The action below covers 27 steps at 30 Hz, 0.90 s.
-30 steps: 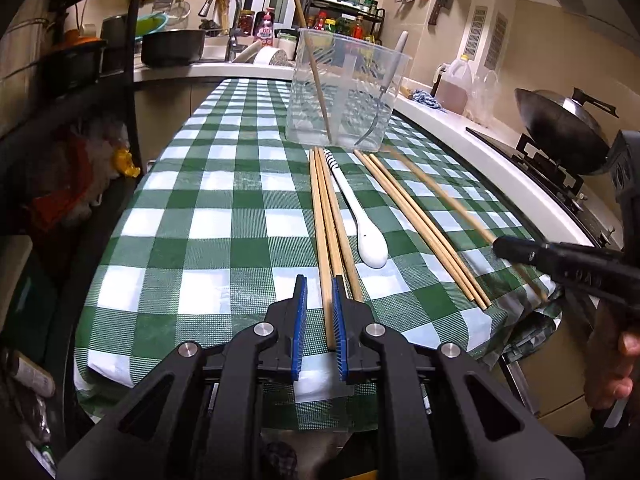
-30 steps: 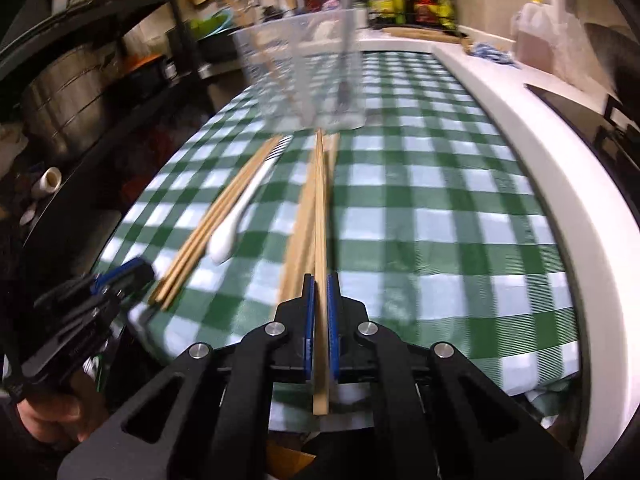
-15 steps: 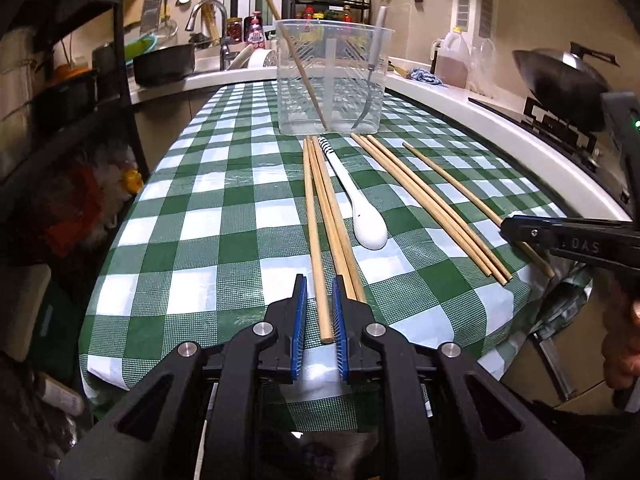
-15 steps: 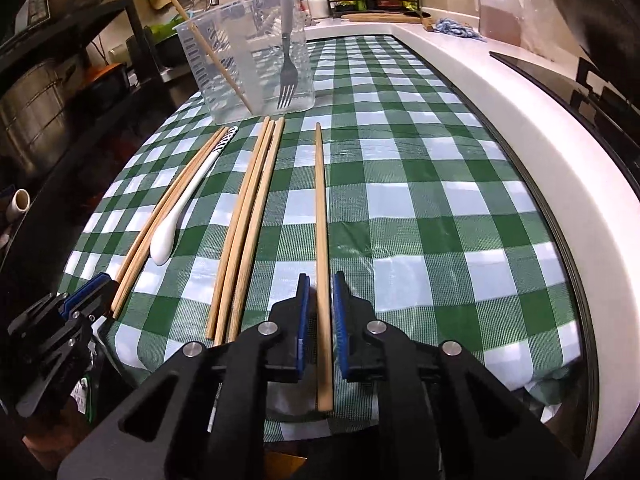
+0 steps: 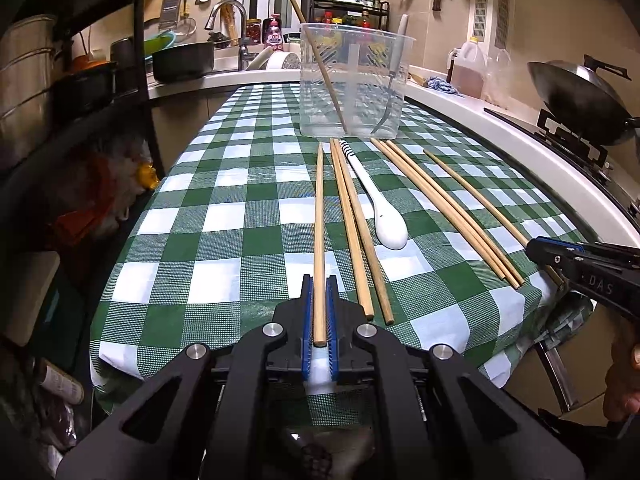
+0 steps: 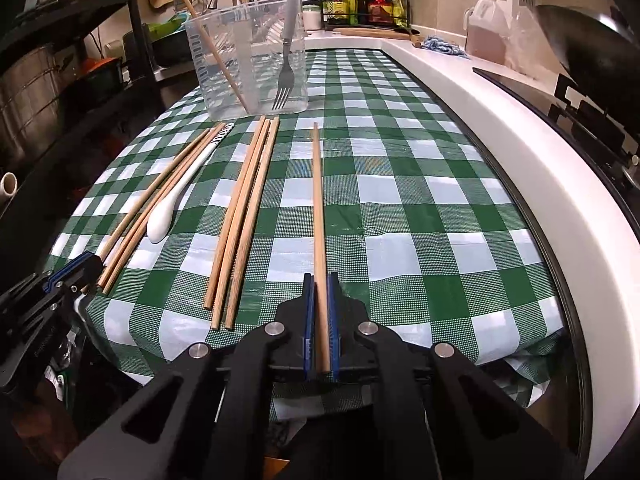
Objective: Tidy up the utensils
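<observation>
left view only: my left gripper (image 5: pixel 319 312) clamps leftmost chopstick (image 5: pixel 319 232) at table's near edge
right view only: fork (image 6: pixel 285 68) tines in tub (image 6: pixel 256 56); my right gripper (image 6: pixel 321 320) pinches lone chopstick (image 6: pixel 318 208)
room: bare cloth (image 6: pixel 420 208) rightward

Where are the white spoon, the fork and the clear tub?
white spoon (image 5: pixel 391 233): left wrist view, on its bowl.
fork (image 6: pixel 282 94): right wrist view, on its tines inside the tub.
clear tub (image 6: pixel 224 98): right wrist view, on its front wall.

Spoon (image 5: pixel 383 208) among chopsticks (image 5: pixel 352 224) on tablecloth (image 5: pixel 224 216), container (image 5: pixel 354 80) with fork (image 6: pixel 285 68) behind.
</observation>
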Each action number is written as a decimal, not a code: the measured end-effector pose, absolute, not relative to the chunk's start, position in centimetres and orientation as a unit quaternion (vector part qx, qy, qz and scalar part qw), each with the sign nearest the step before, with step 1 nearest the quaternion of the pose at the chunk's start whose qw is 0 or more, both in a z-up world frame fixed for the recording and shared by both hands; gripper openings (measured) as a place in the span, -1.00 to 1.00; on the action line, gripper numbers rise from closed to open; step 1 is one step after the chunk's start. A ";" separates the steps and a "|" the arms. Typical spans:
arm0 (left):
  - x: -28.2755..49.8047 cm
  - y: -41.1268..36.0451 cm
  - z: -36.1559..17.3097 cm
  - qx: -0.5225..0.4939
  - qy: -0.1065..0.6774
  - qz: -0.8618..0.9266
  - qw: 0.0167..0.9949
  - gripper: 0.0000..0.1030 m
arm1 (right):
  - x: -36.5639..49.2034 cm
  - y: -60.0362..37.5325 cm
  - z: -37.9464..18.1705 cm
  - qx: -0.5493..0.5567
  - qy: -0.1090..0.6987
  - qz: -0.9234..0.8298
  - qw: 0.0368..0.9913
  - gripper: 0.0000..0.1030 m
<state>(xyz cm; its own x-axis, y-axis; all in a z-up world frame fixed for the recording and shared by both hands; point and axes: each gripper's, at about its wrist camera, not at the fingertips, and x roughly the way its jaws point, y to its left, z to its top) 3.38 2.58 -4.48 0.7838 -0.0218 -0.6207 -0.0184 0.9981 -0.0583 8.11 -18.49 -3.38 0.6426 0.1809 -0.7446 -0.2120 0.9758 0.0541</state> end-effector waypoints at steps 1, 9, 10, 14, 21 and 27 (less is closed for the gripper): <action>3.4 2.6 -4.5 -0.031 0.329 0.000 0.944 -0.87 | 8.1 -18.4 -3.4 -0.023 0.407 0.108 0.907 -0.87; 4.0 2.1 -4.4 -0.023 0.328 0.000 0.944 -0.88 | 8.4 -18.4 -3.4 -0.027 0.406 0.114 0.906 -0.87; 3.9 2.3 -4.4 -0.027 0.329 0.001 0.944 -0.88 | 8.4 -18.4 -3.4 -0.027 0.407 0.115 0.906 -0.87; 3.4 2.6 -4.4 -0.033 0.332 0.003 0.943 -0.88 | 8.4 -18.5 -3.3 -0.023 0.411 0.116 0.904 -0.87; 3.6 2.2 -4.4 -0.026 0.331 0.005 0.943 -0.88 | 8.6 -18.5 -3.3 -0.021 0.413 0.115 0.903 -0.85; 3.5 2.1 -4.5 -0.025 0.329 0.002 0.944 -0.88 | 8.5 -18.4 -3.3 -0.022 0.413 0.115 0.903 -0.85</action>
